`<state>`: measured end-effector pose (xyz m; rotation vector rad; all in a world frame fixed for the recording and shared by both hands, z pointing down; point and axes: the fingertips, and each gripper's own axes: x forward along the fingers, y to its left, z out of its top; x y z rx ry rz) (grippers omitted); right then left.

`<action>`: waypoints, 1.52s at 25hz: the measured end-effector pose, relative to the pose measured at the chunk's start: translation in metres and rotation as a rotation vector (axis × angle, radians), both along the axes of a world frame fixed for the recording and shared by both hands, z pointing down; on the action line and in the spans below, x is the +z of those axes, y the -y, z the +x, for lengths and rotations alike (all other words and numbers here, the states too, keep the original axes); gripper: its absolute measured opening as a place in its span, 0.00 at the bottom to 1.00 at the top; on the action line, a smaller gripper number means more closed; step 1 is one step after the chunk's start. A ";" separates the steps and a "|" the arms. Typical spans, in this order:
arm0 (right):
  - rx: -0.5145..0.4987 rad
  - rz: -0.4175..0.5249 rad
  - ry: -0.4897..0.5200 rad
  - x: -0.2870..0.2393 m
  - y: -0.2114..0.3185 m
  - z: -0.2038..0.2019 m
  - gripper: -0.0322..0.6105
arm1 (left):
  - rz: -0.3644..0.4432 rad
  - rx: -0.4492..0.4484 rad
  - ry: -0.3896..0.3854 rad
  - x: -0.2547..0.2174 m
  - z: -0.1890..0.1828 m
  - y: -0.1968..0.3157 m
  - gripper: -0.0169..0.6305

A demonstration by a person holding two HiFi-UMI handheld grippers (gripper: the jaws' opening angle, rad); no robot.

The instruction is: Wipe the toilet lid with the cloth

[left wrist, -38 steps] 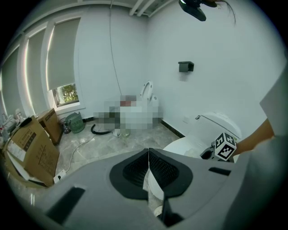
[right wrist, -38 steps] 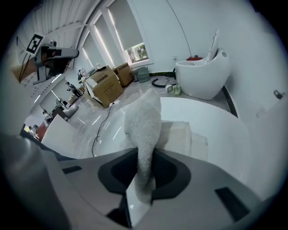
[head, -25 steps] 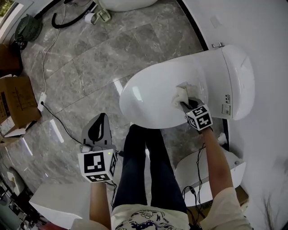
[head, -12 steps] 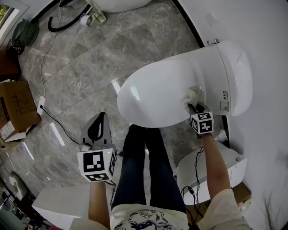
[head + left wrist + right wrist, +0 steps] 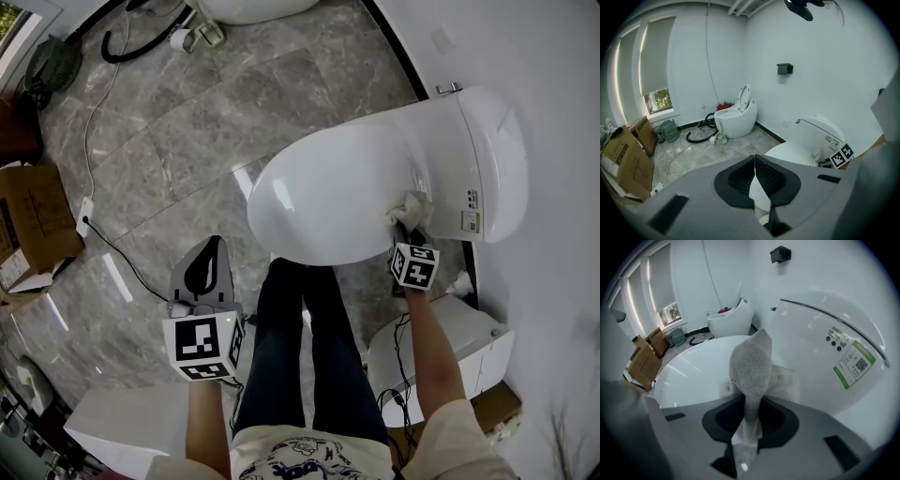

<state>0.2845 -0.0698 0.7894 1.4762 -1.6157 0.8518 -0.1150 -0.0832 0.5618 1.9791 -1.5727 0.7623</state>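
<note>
One fold of cloth point(image 5: 752, 366) is all the right gripper point(image 5: 750, 423) pinches, bunched against the toilet lid point(image 5: 328, 202) at the end nearest the tank point(image 5: 487, 159). Left gripper point(image 5: 755, 183) idle, jaws pressed together on nothing. Likely risks: drag on the glossy lid pulls the cloth free; harder pressing puts bare jaw tips on the lid; a stroke runs off the rim.

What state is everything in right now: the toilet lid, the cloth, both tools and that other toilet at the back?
toilet lid: closed, down flat over the bowl.
cloth: bunched up, pressed on the lid's rear end.
right tool: shut on the cloth.
left tool: shut, nothing between its jaws, held away from the toilet.
far toilet: lid raised.
</note>
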 end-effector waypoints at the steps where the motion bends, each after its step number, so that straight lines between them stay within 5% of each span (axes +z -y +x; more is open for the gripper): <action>1: 0.039 0.006 0.002 0.000 -0.003 0.000 0.16 | 0.000 -0.003 -0.001 0.000 -0.002 0.000 0.04; 8: 0.292 0.031 0.058 0.005 -0.031 -0.007 0.16 | -0.002 -0.034 -0.003 0.003 -0.016 -0.003 0.04; 17: 0.367 0.007 0.132 0.009 -0.061 -0.066 0.16 | -0.010 -0.070 -0.014 0.007 -0.030 -0.012 0.04; 32: 0.232 -0.086 0.278 0.015 -0.068 -0.221 0.16 | -0.015 -0.161 -0.009 0.011 -0.071 -0.031 0.04; 38: 0.049 -0.111 0.319 0.018 -0.065 -0.277 0.16 | -0.024 -0.206 -0.007 0.015 -0.091 -0.044 0.04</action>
